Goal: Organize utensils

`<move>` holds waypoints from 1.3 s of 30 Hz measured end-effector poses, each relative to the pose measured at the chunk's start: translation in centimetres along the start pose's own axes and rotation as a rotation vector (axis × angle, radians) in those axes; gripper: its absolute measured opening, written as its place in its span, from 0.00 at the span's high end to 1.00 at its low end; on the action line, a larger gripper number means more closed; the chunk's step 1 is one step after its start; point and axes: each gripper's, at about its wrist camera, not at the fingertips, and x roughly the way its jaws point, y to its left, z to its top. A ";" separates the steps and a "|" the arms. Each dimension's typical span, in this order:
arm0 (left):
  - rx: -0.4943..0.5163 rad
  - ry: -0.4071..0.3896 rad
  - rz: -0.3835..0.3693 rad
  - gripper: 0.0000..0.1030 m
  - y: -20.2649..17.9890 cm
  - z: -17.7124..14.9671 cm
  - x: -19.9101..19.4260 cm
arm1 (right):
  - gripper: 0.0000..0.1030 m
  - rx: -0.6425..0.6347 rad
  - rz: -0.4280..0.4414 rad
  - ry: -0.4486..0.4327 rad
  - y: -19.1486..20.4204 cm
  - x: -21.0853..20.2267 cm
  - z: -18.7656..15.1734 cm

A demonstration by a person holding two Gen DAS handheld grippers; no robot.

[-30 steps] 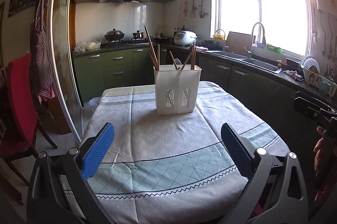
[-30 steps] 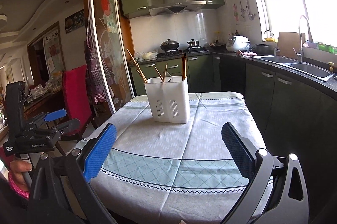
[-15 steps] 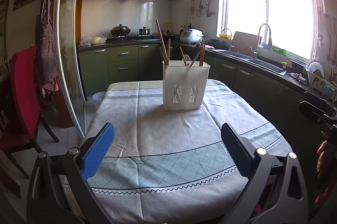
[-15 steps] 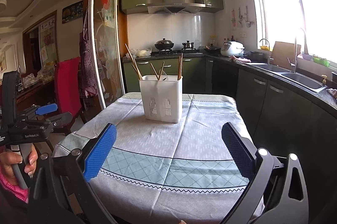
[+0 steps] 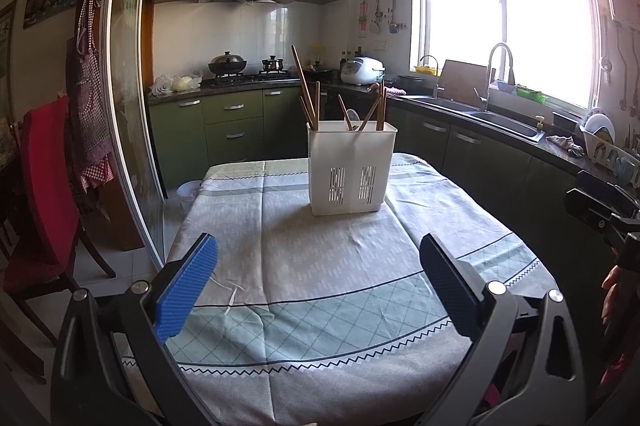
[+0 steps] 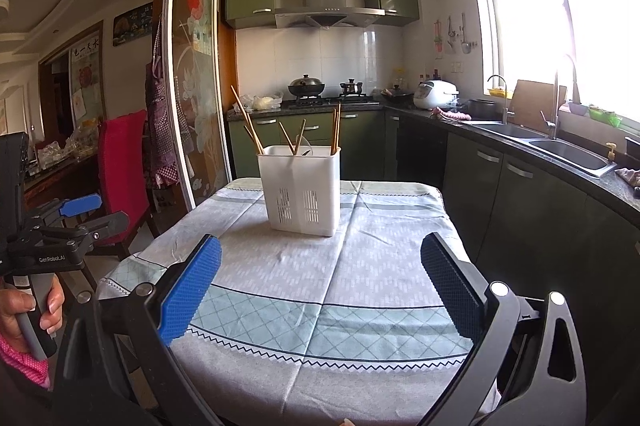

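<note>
A white slotted utensil holder (image 5: 351,170) (image 6: 301,189) stands upright at the far half of the table. Several wooden chopsticks (image 5: 305,88) (image 6: 247,120) and a pale spoon (image 5: 352,117) stick out of its top. My left gripper (image 5: 318,272) hovers open over the table's near edge, well short of the holder, with nothing between its blue pads. My right gripper (image 6: 320,276) is open and empty too, at the near right side of the table. The left gripper's blue tip (image 6: 80,204) also shows at the left of the right wrist view, held by a hand (image 6: 24,314).
A patterned tablecloth (image 5: 320,266) (image 6: 340,266) covers the table. A red chair (image 5: 44,186) (image 6: 120,166) and a glass sliding door (image 5: 132,106) stand on the left. Green cabinets, a stove with pots (image 5: 228,64) and a sink counter (image 5: 500,122) line the back and right.
Both grippers have tilted upward and drawn slightly back, so the holder sits lower in each view. Both stay open and empty. The holder has not moved.
</note>
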 end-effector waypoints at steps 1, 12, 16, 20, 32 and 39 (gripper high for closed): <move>-0.001 0.002 0.000 0.07 0.0 0.0 0.0 | 0.04 -0.002 -0.003 -0.002 -0.1 -0.1 0.0; -0.015 0.007 -0.001 0.07 0.4 -0.1 0.0 | 0.04 -0.015 -0.014 -0.015 0.2 -0.5 0.2; -0.013 0.005 0.001 0.07 0.4 -0.1 -0.1 | 0.04 -0.015 -0.013 -0.014 0.3 -0.5 0.2; -0.012 0.006 0.002 0.07 0.4 -0.1 -0.1 | 0.04 -0.015 -0.012 -0.013 0.2 -0.5 0.2; -0.014 0.007 0.000 0.07 0.4 -0.1 -0.1 | 0.04 -0.009 -0.005 -0.011 0.4 -0.3 0.1; -0.016 0.011 -0.003 0.07 0.3 -0.4 0.1 | 0.04 -0.010 -0.002 -0.008 0.4 -0.3 0.0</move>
